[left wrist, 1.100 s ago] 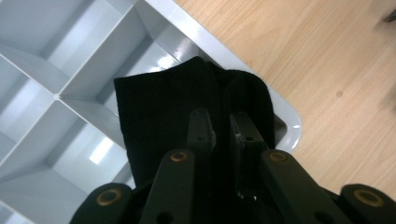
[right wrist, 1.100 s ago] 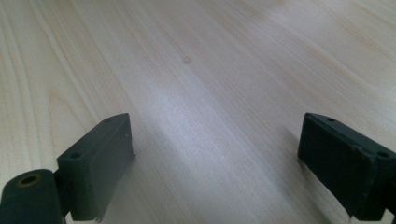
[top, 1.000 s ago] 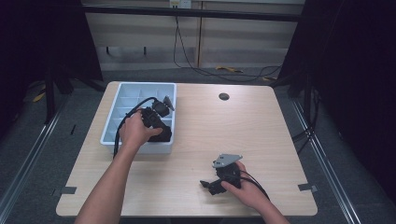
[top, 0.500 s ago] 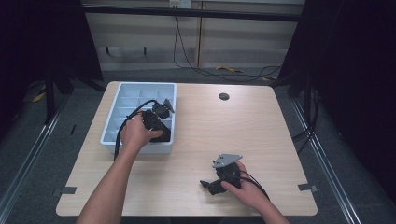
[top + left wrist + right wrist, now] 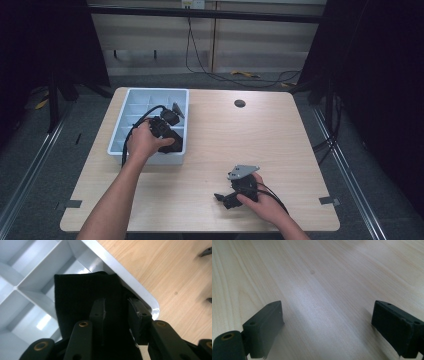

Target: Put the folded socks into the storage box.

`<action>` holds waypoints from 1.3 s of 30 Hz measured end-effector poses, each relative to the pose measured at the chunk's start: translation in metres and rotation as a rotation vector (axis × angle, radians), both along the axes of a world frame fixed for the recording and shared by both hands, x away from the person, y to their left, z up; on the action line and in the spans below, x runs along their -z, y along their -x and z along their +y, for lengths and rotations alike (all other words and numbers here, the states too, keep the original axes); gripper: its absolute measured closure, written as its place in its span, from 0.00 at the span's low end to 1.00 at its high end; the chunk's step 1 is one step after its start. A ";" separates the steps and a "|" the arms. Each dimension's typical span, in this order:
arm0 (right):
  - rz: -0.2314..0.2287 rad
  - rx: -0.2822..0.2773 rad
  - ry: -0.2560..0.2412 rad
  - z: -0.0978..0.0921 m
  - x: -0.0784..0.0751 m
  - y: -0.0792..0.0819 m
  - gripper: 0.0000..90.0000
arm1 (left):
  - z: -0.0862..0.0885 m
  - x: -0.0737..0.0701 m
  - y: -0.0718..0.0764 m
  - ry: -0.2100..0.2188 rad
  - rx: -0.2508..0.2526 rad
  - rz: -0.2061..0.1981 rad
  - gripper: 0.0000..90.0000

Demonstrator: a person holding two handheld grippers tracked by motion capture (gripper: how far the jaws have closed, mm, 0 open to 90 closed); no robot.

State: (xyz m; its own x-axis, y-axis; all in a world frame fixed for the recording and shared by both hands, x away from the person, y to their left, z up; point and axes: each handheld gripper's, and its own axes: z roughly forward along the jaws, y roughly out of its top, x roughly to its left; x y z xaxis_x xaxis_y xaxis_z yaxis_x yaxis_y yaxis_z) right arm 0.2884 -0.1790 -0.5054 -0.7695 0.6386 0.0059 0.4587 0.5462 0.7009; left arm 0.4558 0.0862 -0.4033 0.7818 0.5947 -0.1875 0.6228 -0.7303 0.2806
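Two grippers are working here, and no writing is showing on anything. The left gripper (image 5: pixel 116 315) is pinching a black cloth (image 5: pixel 82 297) lying in the corner compartment of the grey tray (image 5: pixel 184 120). The right gripper (image 5: pixel 328 327) is resting wide apart on the table (image 5: pixel 280 135).

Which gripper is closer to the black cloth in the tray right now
Left. The left gripper has its fingers closed on the black cloth over the tray; the right gripper rests open on the table, well away.
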 end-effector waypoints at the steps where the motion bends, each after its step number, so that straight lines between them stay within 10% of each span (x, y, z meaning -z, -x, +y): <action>1: -0.002 0.000 0.000 0.000 0.000 0.000 0.11 | 0.003 -0.005 0.000 0.000 -0.007 -0.014 0.72; 10: 0.001 0.002 0.002 0.000 0.000 0.000 0.11 | 0.016 -0.043 0.001 0.021 -0.043 -0.070 0.72; 17: 0.004 -0.001 0.000 0.000 0.000 0.000 0.11 | 0.021 -0.058 -0.001 0.007 -0.047 -0.082 0.92; 39: 0.004 -0.001 -0.001 0.000 0.000 0.000 0.11 | 0.007 -0.046 -0.013 -0.106 -0.018 -0.041 1.00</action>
